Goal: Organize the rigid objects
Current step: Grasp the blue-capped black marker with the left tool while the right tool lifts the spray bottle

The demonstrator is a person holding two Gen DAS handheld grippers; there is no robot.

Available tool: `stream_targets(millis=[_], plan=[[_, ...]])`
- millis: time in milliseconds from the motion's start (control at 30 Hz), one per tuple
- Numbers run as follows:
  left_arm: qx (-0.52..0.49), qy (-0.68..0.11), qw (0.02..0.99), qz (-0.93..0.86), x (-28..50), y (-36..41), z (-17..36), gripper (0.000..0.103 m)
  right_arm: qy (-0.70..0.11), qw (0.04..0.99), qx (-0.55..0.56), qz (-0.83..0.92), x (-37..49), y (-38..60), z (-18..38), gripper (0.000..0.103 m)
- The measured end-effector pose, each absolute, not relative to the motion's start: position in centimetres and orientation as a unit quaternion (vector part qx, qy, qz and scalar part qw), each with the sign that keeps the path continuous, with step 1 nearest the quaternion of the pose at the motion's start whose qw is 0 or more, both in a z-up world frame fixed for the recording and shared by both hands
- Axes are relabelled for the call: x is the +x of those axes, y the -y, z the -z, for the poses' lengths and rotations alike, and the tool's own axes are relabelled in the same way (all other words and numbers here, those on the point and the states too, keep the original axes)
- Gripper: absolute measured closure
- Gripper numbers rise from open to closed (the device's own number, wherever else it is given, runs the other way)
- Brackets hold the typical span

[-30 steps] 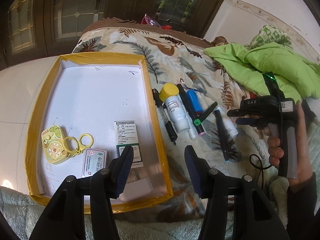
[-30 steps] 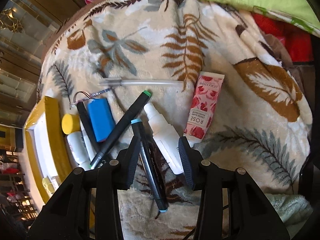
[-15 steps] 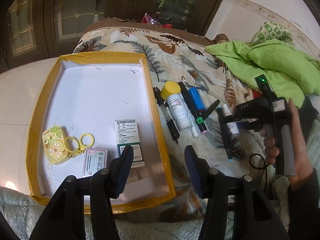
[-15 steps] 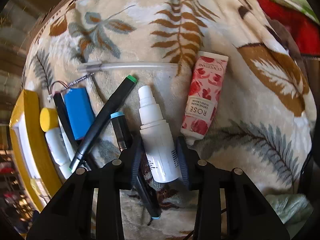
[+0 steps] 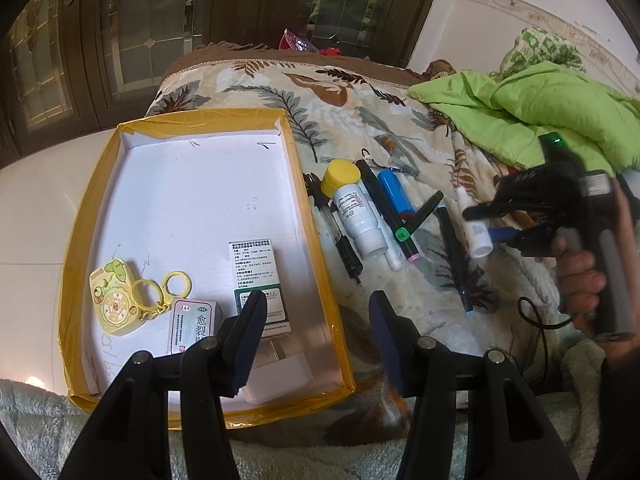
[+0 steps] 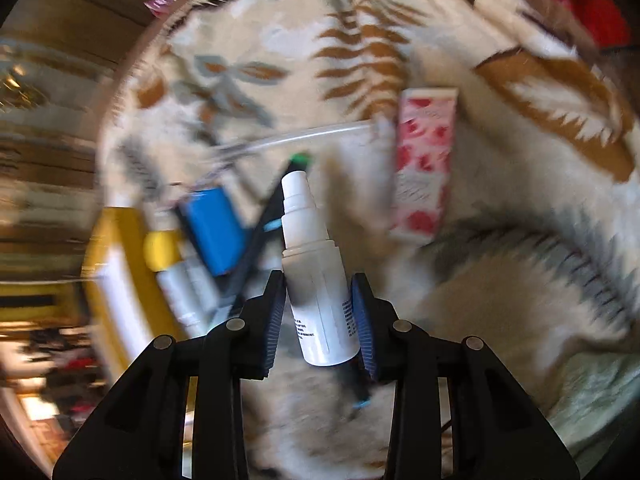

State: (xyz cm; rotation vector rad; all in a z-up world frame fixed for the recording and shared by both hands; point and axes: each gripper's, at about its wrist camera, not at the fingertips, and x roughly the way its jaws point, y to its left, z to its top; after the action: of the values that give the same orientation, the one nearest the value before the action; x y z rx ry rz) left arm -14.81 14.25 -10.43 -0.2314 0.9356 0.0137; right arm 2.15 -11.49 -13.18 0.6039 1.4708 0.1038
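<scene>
My right gripper (image 6: 318,312) is shut on a white spray bottle (image 6: 314,280) and holds it above the leaf-print blanket; it also shows in the left wrist view (image 5: 474,224), held by the right gripper (image 5: 486,226). My left gripper (image 5: 316,332) is open and empty over the near right corner of the yellow-rimmed tray (image 5: 308,184). In the tray lie a yellow keychain toy (image 5: 116,304), a pink-white medicine box (image 5: 194,326) and a green-white box (image 5: 258,276). Beside the tray lie a yellow-capped bottle (image 5: 354,208), a blue battery (image 5: 396,196) and several pens (image 5: 454,256).
A pink rose tube (image 6: 424,164) and a clear thin tube (image 6: 312,138) lie on the blanket (image 6: 520,240). A green cloth (image 5: 540,108) is heaped at the back right. A dark wooden cabinet (image 5: 160,20) stands behind. The right wrist view is motion-blurred.
My right gripper closed on the white spray bottle and lifted it off the blanket. The left gripper stayed over the tray corner.
</scene>
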Motion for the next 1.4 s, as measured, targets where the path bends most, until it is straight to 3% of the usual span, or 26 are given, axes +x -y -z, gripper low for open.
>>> stream_targets(millis=[300,467,633,900,1000,1067,1100,1300,1367,1400], plan=[[-0.105,-0.459,0.882,-0.002,-14.7,-13.7,11.0,0.050,-0.633,0.683,0.354,-0.086,1.4,11.9,12.3,0.070],[-0.120,-0.464,0.877,0.021,-13.9,-12.6,10.1,0.050,-0.585,0.727,0.355,-0.056,1.7,13.2,9.8,0.070],[-0.096,-0.491,0.863,0.067,-10.6,-7.0,10.0,0.048,-0.535,0.759,0.367,-0.049,1.6,15.0,7.2,0.070],[-0.084,-0.579,0.808,0.072,-2.8,0.6,15.1,0.049,-0.535,0.739,0.406,-0.051,1.7,17.3,8.9,0.070],[-0.086,-0.595,0.797,0.063,-1.3,1.6,16.5,0.058,-0.538,0.736,0.407,-0.056,1.7,17.3,9.3,0.070],[-0.082,-0.601,0.793,0.057,-0.7,1.9,17.3,0.074,-0.539,0.736,0.406,-0.059,1.8,17.3,9.4,0.070],[-0.081,-0.604,0.791,0.055,-0.6,1.9,17.5,0.077,-0.539,0.735,0.407,-0.058,1.8,17.3,9.4,0.070],[-0.095,-0.604,0.790,0.049,-0.6,1.5,18.5,0.079,-0.540,0.731,0.411,-0.064,2.0,17.1,9.9,0.070],[-0.075,-0.595,0.799,0.046,-1.0,1.9,18.4,0.089,-0.542,0.732,0.409,-0.063,2.1,17.0,9.9,0.070],[-0.070,-0.592,0.802,0.043,-1.0,2.0,18.3,0.089,-0.542,0.731,0.410,-0.063,2.0,17.0,10.0,0.070]])
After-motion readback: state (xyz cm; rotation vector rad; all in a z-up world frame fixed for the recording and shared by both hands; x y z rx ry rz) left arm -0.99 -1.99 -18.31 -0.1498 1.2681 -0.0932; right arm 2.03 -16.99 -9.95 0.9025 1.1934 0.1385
